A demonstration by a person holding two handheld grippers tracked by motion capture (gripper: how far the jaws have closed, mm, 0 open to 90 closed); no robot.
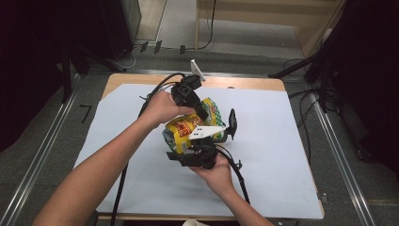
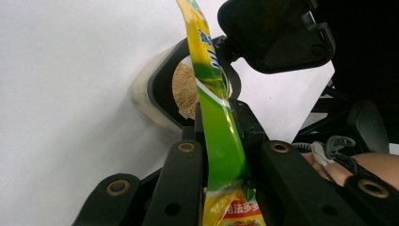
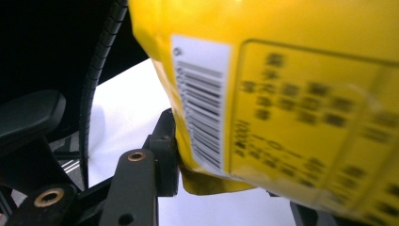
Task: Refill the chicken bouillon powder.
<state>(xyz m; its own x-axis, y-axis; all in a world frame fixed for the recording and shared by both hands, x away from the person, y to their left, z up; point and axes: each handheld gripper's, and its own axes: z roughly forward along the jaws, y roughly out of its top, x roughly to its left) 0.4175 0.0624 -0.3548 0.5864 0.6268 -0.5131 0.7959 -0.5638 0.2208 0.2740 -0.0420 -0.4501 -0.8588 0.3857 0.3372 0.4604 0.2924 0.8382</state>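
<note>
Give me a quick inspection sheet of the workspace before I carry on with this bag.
Surface: white sheet over a wooden table; bare around the work.
Job's things: yellow-green snack bag held above the sheet between both tools; a container of brownish powder lies under the bag's edge.
Clutter: nothing seen.
Grippers: left hand-held gripper is shut on the bag's green seal edge. Right hand-held gripper has its jaws around the bag's lower end, barcode side facing its camera; contact of the far jaw cannot be told.
Cables: black cables trail from both tools off the near edge.
Surroundings: grey floor, metal rails, dark equipment at both sides.
</note>
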